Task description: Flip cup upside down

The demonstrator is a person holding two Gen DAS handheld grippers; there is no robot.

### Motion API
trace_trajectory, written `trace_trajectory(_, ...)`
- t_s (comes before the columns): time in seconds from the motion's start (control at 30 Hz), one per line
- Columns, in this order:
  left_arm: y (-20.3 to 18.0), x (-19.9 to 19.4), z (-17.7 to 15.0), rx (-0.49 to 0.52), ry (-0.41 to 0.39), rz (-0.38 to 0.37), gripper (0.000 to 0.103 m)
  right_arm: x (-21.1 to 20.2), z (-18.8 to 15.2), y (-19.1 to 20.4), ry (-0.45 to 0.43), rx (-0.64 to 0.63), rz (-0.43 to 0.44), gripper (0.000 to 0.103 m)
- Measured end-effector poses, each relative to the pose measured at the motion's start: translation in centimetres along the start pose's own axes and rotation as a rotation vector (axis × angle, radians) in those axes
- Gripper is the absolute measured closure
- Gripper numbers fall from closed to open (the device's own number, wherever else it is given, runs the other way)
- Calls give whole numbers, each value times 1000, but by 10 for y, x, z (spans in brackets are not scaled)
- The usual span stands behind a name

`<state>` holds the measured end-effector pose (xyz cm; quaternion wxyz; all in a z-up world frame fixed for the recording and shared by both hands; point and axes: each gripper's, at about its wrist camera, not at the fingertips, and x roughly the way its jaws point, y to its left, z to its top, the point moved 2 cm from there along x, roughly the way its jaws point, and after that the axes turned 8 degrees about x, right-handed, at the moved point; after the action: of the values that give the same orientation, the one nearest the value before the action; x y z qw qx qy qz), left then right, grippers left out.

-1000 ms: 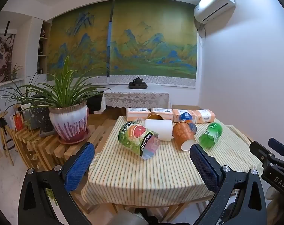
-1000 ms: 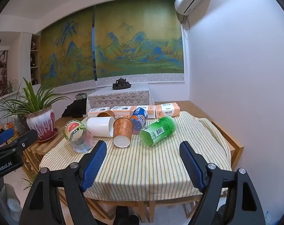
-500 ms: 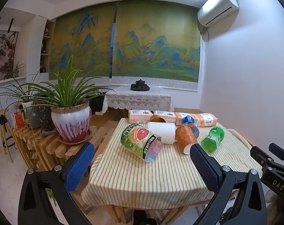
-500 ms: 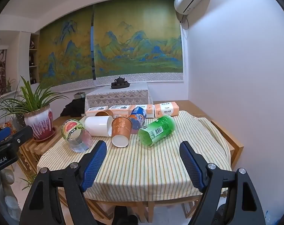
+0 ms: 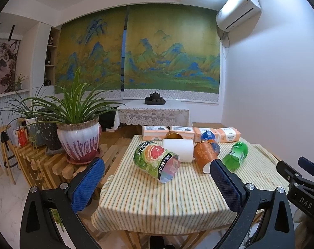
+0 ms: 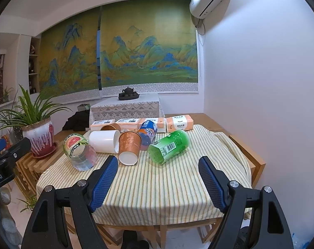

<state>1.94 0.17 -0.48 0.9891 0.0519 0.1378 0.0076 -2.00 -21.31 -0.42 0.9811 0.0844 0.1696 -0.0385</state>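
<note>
Striped tablecloth fills centre frame in both views. Orange paper cup lies on its side at centre of the right view, open mouth facing the camera; in the left view it's right of centre. White cup lies on its side touching it on the left. Grapefruit-label bottle lies left of that, green bottle to the right, blue bottle just behind the orange cup. Row of tissue packs along the far edge, with a brown cup in front of it. Potted plant at left on a wooden rack.

Left gripper at lower frame, jaws spread wide, holding nothing, short of the near table edge. Right gripper the same: wide apart, nothing held, over the near cloth, well apart from the cups.
</note>
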Motion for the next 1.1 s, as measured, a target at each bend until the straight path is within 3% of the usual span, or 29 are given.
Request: trace_trajectory(1.1,2,16,-6,3,45,-22,0,6,6,-1,-6,-2,-10,26)
